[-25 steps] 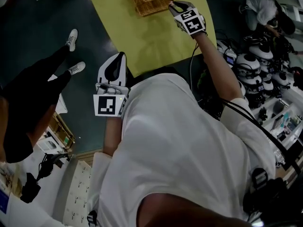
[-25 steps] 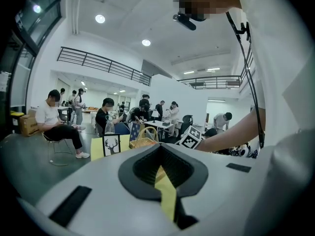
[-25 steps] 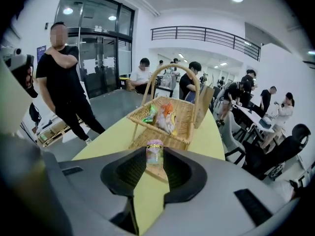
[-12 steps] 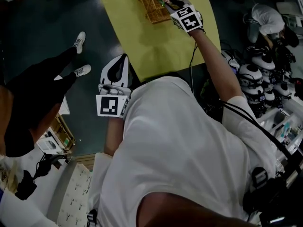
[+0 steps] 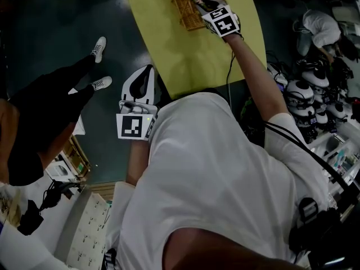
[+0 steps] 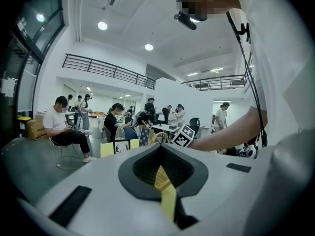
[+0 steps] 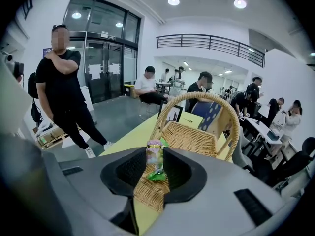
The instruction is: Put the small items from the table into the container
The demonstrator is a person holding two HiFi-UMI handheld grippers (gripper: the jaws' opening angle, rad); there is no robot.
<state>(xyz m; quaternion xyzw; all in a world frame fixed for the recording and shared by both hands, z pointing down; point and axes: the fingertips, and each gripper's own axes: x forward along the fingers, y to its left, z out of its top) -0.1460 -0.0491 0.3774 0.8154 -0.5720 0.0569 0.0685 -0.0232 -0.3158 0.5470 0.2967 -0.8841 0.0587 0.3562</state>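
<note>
the wrapped sweet [image 7: 154,157], clear film with a purple top and a green twist below, sits pinched upright between the jaws of the right gripper [image 5: 202,3]. those jaws stand about half open, pressed on its two sides. from where i stand it hangs over the near edge of the wicker basket [image 7: 197,136], which rests at the far end of the yellow desk [image 5: 185,55]. i'd judge the sweet feather-light and firm inside, but the film looks slick and crinkly, so the thick middle is the place to hold it, not the twisted ends, which would likely slip or tear. a short drop into the basket shouldn't hurt it. the left gripper [image 6: 160,167] hangs off the desk's near edge, jaw tips together, nothing between them.
</note>
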